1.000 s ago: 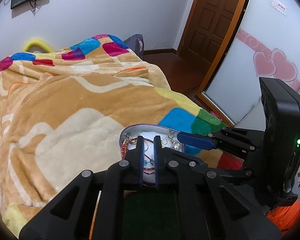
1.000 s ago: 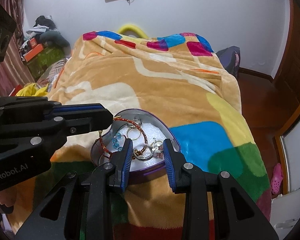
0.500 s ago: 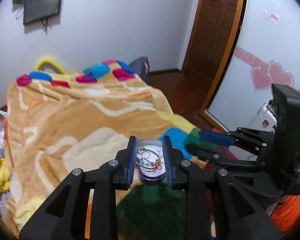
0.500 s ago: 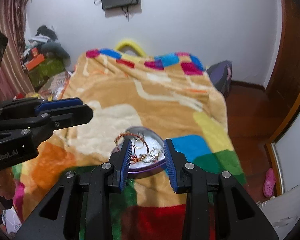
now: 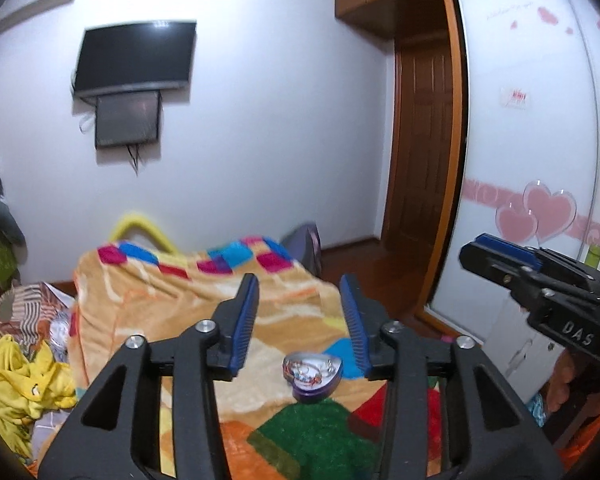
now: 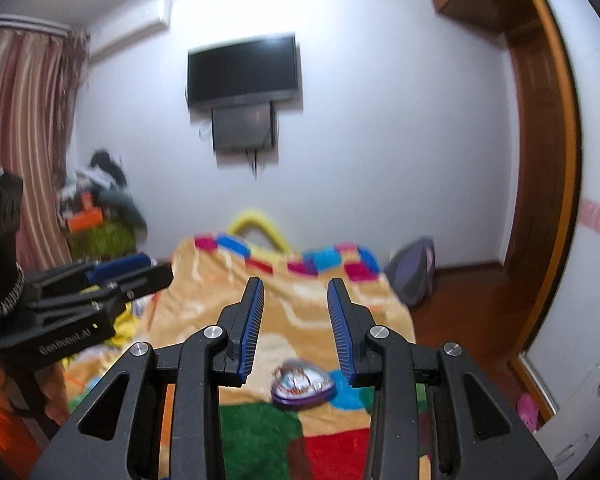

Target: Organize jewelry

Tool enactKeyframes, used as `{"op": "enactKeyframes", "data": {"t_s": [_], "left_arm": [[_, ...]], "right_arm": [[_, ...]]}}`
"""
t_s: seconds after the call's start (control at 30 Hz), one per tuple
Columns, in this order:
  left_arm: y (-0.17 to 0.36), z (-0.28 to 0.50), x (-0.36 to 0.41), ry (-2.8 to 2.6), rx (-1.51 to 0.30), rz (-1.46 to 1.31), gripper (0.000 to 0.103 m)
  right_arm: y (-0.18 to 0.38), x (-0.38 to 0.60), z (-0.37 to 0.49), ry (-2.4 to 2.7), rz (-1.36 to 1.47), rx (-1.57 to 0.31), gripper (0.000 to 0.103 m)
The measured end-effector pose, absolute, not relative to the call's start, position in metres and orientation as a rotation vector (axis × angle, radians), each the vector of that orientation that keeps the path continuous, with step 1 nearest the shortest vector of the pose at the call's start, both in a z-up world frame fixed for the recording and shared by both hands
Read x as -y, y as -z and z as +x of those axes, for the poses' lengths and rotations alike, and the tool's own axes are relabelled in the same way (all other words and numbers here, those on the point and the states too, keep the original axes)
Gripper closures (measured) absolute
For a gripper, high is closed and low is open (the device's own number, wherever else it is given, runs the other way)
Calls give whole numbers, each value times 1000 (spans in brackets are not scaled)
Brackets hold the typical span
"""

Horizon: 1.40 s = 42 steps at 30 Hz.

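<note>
Above the blanket (image 5: 148, 312), the left gripper (image 5: 302, 312) is spreading its empty jaws over the jewelry tin (image 5: 312, 376); the right gripper (image 6: 296, 312) is hovering narrowly parted, gripping nothing

Before you: your left gripper (image 5: 302, 320) and right gripper (image 6: 295, 322), both black with ribbed blue pads (image 5: 244, 328). The heart-shaped tin (image 5: 313, 376) is purple outside, white-lined within, holding red, blue and gold-toned jewelry (image 5: 306, 372). The blanket (image 5: 188, 300) is tan with cream swirls, edged in magenta, blue, green, red and yellow patches. You see a white wall (image 5: 260, 120), a black television (image 5: 134, 56), a brown wooden door (image 5: 424, 140), a white wardrobe panel (image 5: 528, 120) with pink hearts (image 5: 536, 212), and a red-and-cream striped curtain (image 6: 20, 120).
</note>
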<state>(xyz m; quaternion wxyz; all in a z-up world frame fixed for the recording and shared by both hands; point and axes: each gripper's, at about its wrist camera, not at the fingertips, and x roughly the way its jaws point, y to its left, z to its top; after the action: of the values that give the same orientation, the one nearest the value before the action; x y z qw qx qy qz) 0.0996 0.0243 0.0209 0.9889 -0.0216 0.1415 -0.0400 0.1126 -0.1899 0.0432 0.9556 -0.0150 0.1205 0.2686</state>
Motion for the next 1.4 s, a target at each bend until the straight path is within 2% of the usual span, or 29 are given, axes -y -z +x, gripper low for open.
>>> {"op": "enactKeyframes", "data": {"t_s": [0.1,0.13,0.27,0.3,0.37,0.43,0.67,1.4], "left_arm": [[-28,78,-22,66,-237,-44,55],[-30,70,-21,56,-218,-42,52],[-32,49,-21,29,-174,-56,32],[-32,45,-22,24,-168,-63,30],[-31,38,-22,10,-159,-69,13],[-31,33,-24,-5,-145,-79,6],[-27,23,-25,-31,-150,-84,3],[-18,23,-19,-40,-169,-70,3]], "right_arm": [[-50,192,93,-524,-24,-184,66],[-51,192,87,-513,-24,-165,60],[-51,186,75,-466,-48,-113,49],[-49,183,75,-454,-53,-105,48],[-48,180,74,-436,-56,-93,36],[-48,179,71,-422,-49,-83,25],[-46,177,63,-391,-42,-78,6],[-36,187,58,-403,-20,-147,5]]}}
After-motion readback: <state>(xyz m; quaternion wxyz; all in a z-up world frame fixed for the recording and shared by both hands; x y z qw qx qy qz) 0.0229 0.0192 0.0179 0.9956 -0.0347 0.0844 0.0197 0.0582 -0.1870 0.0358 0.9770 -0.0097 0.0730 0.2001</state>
